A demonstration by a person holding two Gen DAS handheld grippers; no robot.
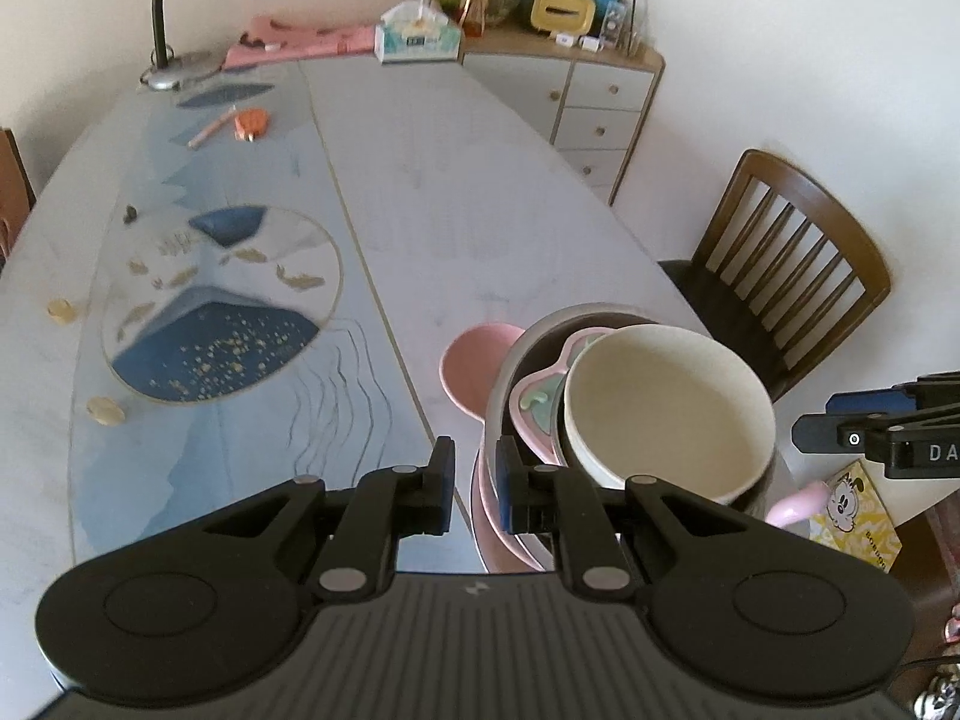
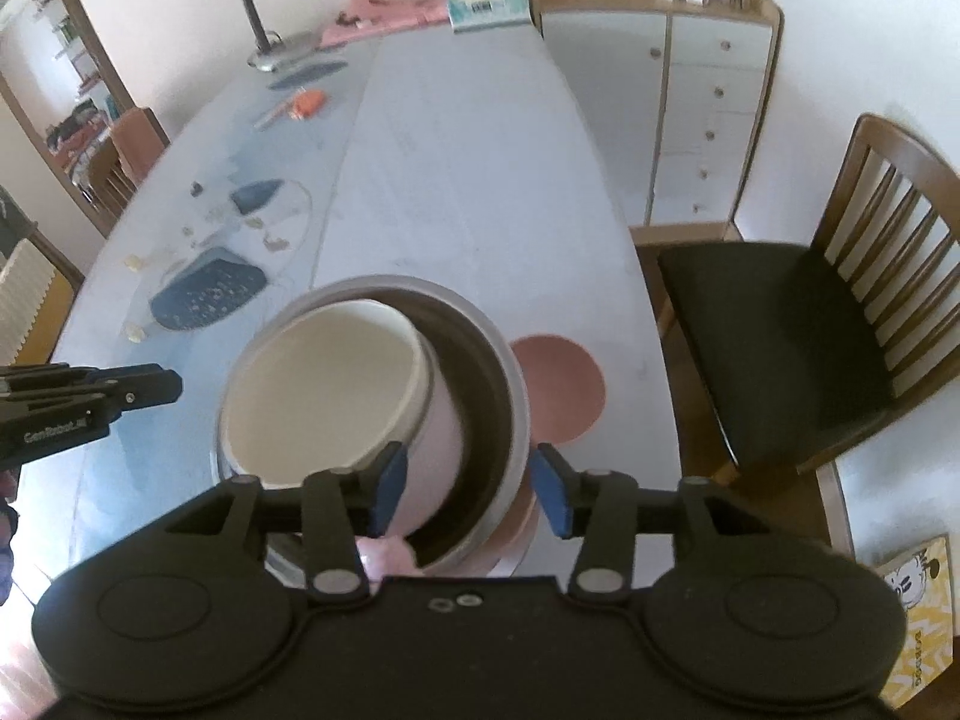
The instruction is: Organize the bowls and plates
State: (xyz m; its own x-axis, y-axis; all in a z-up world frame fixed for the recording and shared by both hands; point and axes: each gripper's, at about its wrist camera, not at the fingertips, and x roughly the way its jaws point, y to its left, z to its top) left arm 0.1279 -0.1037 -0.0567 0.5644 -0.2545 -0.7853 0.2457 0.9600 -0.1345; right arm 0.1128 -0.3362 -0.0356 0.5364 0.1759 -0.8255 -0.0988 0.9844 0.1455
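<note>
- While the table's left half is seen bare of dishes, nothing is pinched by the left gripper; its jaws are parted by a narrow gap beside the stack.
- At the near right edge, a cream bowl and a pink plate are nested in a grey bowl; stacking is judged mostly done.
- A pink dish is left loose just beside the stack.
- Nothing is gripped by the right gripper; its jaws are spread astride the grey bowl's rim.

I see a gooseneck lamp and a tissue box at the table's far end, a drawer cabinet beyond, and a wooden chair alongside.
</note>
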